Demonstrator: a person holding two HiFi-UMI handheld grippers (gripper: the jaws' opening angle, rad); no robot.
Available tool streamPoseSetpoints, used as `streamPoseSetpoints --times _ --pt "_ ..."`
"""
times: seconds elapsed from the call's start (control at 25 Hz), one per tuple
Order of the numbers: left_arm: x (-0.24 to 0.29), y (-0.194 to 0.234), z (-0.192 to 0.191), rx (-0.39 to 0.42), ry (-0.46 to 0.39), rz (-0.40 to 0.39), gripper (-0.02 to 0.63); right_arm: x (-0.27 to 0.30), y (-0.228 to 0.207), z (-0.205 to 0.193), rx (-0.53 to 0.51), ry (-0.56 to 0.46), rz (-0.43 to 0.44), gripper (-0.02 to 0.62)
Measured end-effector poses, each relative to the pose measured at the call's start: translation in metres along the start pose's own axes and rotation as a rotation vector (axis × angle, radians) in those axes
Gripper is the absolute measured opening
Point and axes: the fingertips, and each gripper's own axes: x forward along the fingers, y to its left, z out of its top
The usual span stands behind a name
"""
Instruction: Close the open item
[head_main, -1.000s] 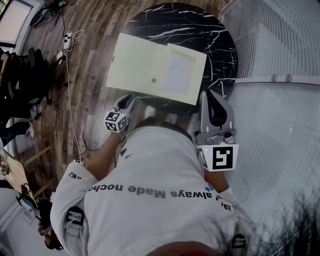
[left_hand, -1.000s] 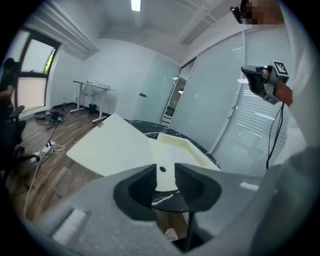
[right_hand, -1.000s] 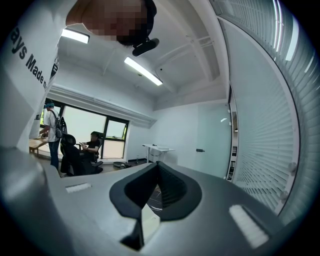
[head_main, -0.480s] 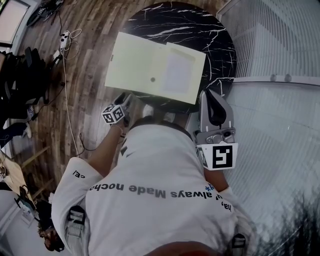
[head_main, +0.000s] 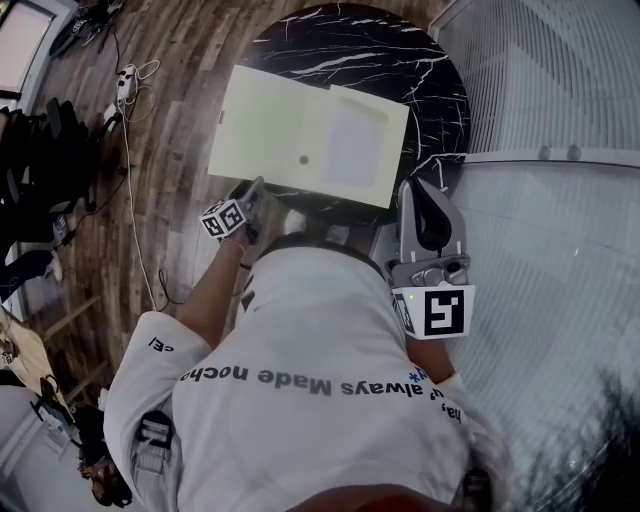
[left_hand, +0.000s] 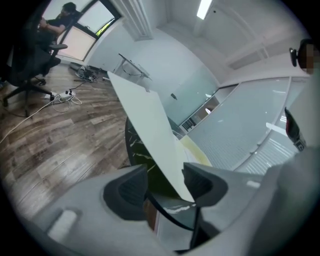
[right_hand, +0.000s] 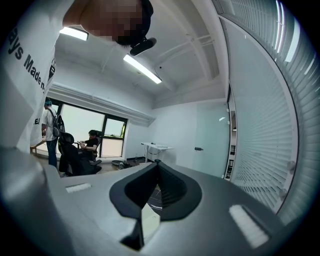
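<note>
A pale yellow folder (head_main: 300, 135) lies spread open on the round black marble table (head_main: 350, 45). My left gripper (head_main: 250, 195) is at the folder's near left corner. In the left gripper view the folder's cover (left_hand: 150, 125) rises slanted between the jaws, close to the right pad (left_hand: 200, 182). The left gripper (left_hand: 167, 182) has its jaws opening wide, with no pad pressing on the cover. My right gripper (head_main: 425, 190) hovers by the table's near right edge. In its own view the right gripper (right_hand: 157, 165) is shut, tips together, with nothing in them.
The table stands on a wooden floor (head_main: 180, 230). A power strip with cables (head_main: 125, 80) lies at the left, and dark office chairs (head_main: 40, 150) stand further left. A frosted glass wall (head_main: 560, 100) runs along the right side. People sit by a window (right_hand: 80, 145) far off.
My left gripper has moved a little up and left along the folder's near edge. The right gripper has stayed where it was.
</note>
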Motion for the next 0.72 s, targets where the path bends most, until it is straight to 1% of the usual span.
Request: streamPoseSetpoints --times 0.08,0.16,0.24,0.48,0.6,0.72 --pt "0.002 0.002 0.004 -0.011 -0.012 0.005 0.217 0.0 -0.002 0.0 0.003 -0.003 -0.004 0.002" --pt "0.002 0.005 0.006 -0.005 -0.013 0.025 0.191 -0.001 -0.004 0.0 0.006 -0.004 -0.011 0.002" --pt "0.003 0.005 0.006 0.005 -0.01 0.038 0.143 -0.004 -0.006 0.0 0.01 -0.006 -0.02 0.002" --pt "0.003 0.002 0.013 0.002 -0.027 0.047 0.052 -0.008 -0.013 0.0 0.019 -0.011 -0.041 0.002" --pt "0.005 0.003 0.013 0.019 -0.023 0.06 0.043 -0.009 -0.018 -0.003 0.026 -0.01 -0.048 0.002" --pt "0.003 -0.003 0.016 0.031 -0.024 0.054 0.034 -0.011 -0.019 -0.003 0.03 -0.011 -0.05 0.002"
